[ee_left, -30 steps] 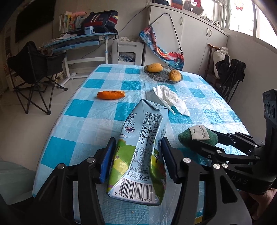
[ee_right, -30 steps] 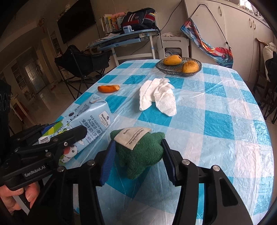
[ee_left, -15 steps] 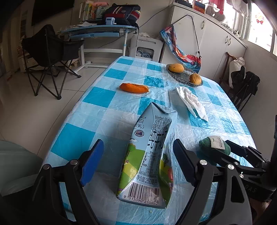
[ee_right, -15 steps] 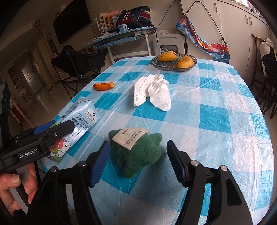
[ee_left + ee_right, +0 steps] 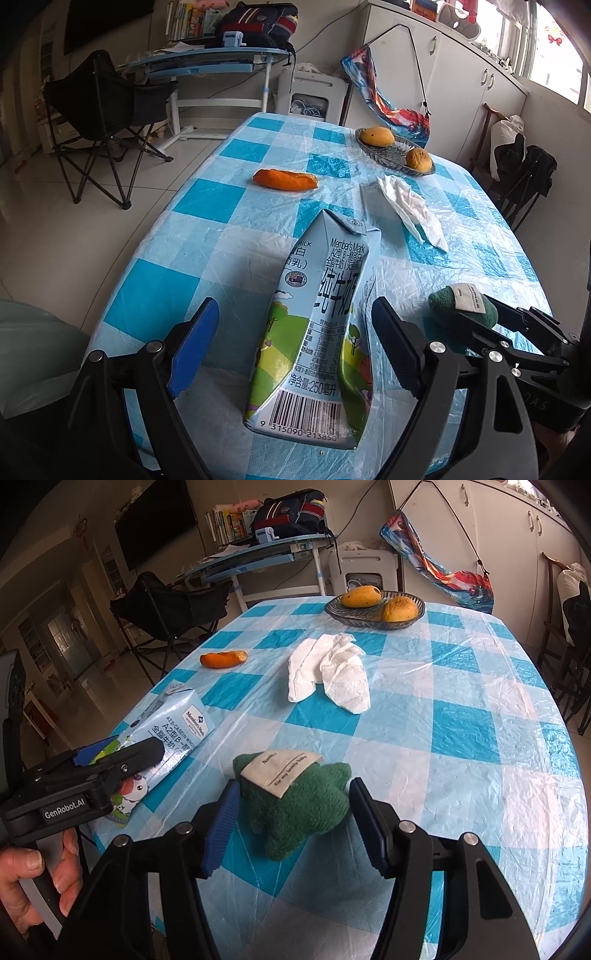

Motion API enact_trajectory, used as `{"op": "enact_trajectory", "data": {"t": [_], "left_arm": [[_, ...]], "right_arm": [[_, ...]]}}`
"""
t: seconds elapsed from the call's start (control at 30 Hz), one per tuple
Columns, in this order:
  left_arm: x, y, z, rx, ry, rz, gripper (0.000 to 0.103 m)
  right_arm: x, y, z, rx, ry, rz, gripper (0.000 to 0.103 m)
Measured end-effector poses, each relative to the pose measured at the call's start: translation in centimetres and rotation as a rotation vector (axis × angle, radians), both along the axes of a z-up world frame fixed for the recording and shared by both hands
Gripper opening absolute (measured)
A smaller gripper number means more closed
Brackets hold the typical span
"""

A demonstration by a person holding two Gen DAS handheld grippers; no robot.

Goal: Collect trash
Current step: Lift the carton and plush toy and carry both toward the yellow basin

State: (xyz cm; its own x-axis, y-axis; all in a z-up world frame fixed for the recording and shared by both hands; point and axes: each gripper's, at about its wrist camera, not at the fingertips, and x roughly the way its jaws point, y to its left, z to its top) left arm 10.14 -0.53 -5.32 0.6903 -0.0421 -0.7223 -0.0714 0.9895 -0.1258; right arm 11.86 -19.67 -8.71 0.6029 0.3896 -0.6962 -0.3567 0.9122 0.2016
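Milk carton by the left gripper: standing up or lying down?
Lying down. The milk carton rests flat on the checked tablecloth, barcode end nearest the camera, folded top pointing away.

Your left camera sits just behind the left gripper [image 5: 291, 349] and looks down and forward along the table [image 5: 236, 206], very near the milk carton [image 5: 321, 332]. Your right camera sits just behind the right gripper [image 5: 293, 819] and looks the same way, close over the green knitted toy [image 5: 295, 801]. Both views share the carton, the toy, the white tissue [image 5: 328, 674], the orange peel [image 5: 285, 180] and the far fruit dish [image 5: 373, 619].
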Motion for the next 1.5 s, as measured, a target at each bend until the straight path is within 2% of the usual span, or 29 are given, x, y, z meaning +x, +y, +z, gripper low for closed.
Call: {"op": "enact_trajectory", "data": {"t": [0.07, 0.1, 0.13, 0.2, 0.3, 0.83, 1.5], "left_arm": [[0.0, -0.2, -0.1, -0.001, 0.008, -0.014, 0.081], [0.0, -0.3, -0.1, -0.001, 0.011, -0.024, 0.077], [0.1, -0.4, -0.2, -0.002, 0.014, -0.037, 0.067], [0.1, -0.7, -0.3, -0.013, 0.024, -0.068, 0.057], [-0.2, -1.0, -0.1, 0.007, 0.006, -0.075, 0.056], [-3.1, -0.9, 2.2, 0.001, -0.084, -0.095, 0.056], [-8.4, -1.8, 2.4, -0.002, -0.091, -0.147, 0.056]], "right_arm": [[-0.1, 0.1, -0.1, -0.005, -0.003, 0.003, 0.053], [-0.1, 0.1, -0.1, -0.005, -0.004, 0.005, 0.053], [-0.1, 0.1, 0.0, -0.004, -0.004, 0.007, 0.052], [-0.2, 0.2, 0.0, -0.003, -0.005, 0.011, 0.052], [-0.3, 0.2, 0.2, -0.002, -0.007, 0.014, 0.051], [-1.9, -0.2, 1.6, 0.014, -0.039, 0.018, 0.051], [-6.2, -0.3, 2.3, 0.034, -0.044, 0.027, 0.051]]}}
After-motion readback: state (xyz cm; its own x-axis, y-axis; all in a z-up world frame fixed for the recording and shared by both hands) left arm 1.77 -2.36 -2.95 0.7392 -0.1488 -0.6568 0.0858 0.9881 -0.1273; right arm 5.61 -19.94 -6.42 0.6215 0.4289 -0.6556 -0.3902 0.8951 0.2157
